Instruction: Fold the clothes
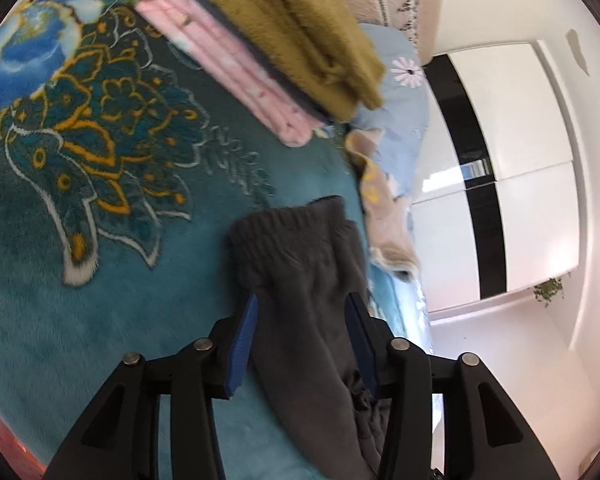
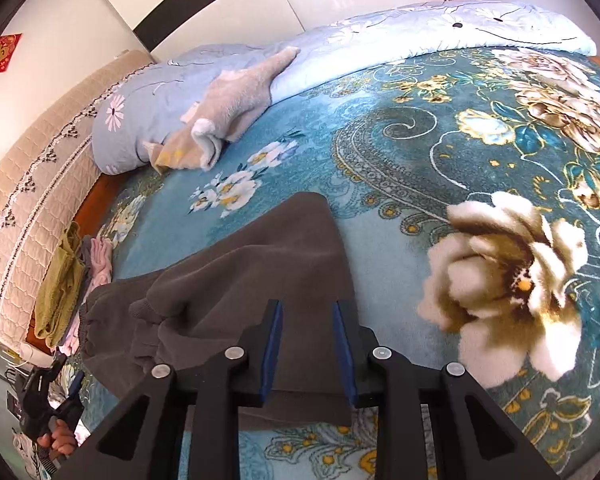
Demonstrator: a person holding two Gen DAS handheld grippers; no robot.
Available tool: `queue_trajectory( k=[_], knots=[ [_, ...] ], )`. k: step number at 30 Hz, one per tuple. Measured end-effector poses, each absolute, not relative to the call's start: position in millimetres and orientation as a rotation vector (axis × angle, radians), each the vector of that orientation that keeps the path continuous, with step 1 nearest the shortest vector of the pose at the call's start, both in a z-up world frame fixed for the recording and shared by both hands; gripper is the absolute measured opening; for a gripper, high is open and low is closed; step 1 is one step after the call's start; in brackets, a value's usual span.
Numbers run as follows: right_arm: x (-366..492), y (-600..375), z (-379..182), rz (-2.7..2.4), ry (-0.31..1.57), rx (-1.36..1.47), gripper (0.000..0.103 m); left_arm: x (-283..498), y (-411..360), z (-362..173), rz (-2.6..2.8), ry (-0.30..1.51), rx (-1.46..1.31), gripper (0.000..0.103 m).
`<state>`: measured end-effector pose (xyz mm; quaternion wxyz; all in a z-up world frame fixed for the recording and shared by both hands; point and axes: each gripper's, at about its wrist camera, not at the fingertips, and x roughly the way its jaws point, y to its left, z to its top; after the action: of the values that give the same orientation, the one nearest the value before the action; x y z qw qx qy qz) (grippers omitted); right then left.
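Observation:
A dark grey fleece garment [image 1: 300, 248] lies on the teal flowered blanket [image 1: 80, 300], its ribbed cuff pointing away from me in the left wrist view. My left gripper [image 1: 303, 296] stands open over it, the cloth lying between the blue pads [image 1: 242, 348] without being pinched. In the right wrist view the same garment [image 2: 260, 264] lies partly folded and flat. My right gripper [image 2: 307, 303] hovers over its near edge, narrowly open with nothing pressed between the pads. At the lower left of that view a hand [image 2: 56, 440] holds the left gripper.
A stack of folded clothes, olive [image 1: 300, 32] on top of grey and pink [image 1: 236, 64], sits near the padded headboard [image 2: 28, 184]. A light blue quilt [image 2: 180, 80] with a beige garment [image 2: 236, 96] on it lies along the bed's far side. White wardrobe doors [image 1: 520, 160] stand beyond.

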<state>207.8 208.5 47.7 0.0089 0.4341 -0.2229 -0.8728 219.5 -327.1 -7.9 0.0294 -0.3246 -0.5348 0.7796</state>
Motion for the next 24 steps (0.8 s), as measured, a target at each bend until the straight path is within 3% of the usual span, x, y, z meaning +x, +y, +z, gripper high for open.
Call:
queue_trajectory(
  k=[5,19,24],
  knots=[
    [208,197,45,-2.693,-0.708,1.374,0.032,197,-323,-28,2.338,-1.664,-1.081,0.061],
    [231,217,27,-2.645,-0.799,1.406,0.034,171,-314,-36,2.33,-1.622,-1.121,0.06],
    [235,227,27,-2.628,-0.84,1.36,0.037,174,-309,-30,2.395,-1.595,-1.146,0.046]
  ],
)
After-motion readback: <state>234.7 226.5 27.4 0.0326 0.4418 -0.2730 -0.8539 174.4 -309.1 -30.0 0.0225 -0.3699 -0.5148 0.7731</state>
